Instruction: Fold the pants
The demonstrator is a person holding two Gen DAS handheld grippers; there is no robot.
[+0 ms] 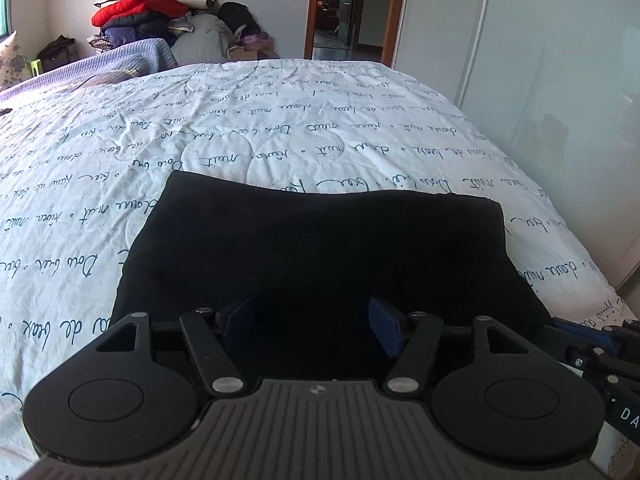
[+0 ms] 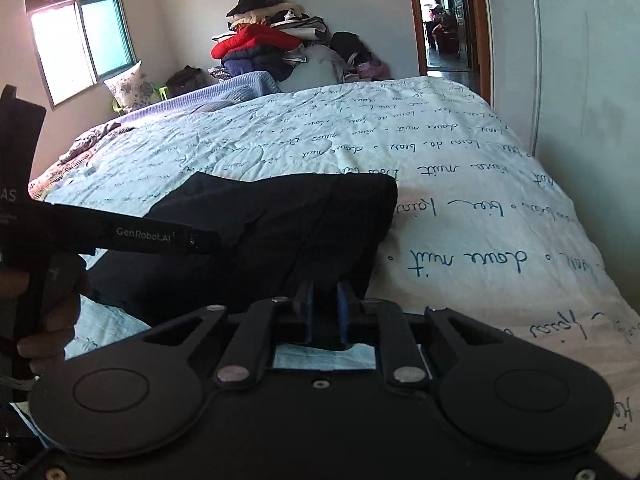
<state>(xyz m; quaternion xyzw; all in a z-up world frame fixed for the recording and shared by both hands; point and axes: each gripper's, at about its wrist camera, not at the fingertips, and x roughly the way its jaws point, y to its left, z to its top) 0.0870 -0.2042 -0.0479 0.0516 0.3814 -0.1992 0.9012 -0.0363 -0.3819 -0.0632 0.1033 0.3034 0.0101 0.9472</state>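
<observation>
Both grippers sit over the black pants (image 1: 320, 248) on the bedspread (image 1: 280, 128): left gripper (image 1: 314, 326) wide and empty at six o'clock, right gripper (image 2: 325, 308) pinching the near edge, probably for folding.

Bedroom interior: a bed (image 1: 320, 112) under a white quilt printed with cursive script, a purple blanket (image 2: 240, 86) at its far side. A heap of clothes (image 2: 264, 44) stands against the pale back wall (image 2: 188, 20). A green-framed window (image 2: 84, 44) admits bright daylight; an open wooden doorway (image 1: 340, 4) leads to what appears to be another room.
</observation>
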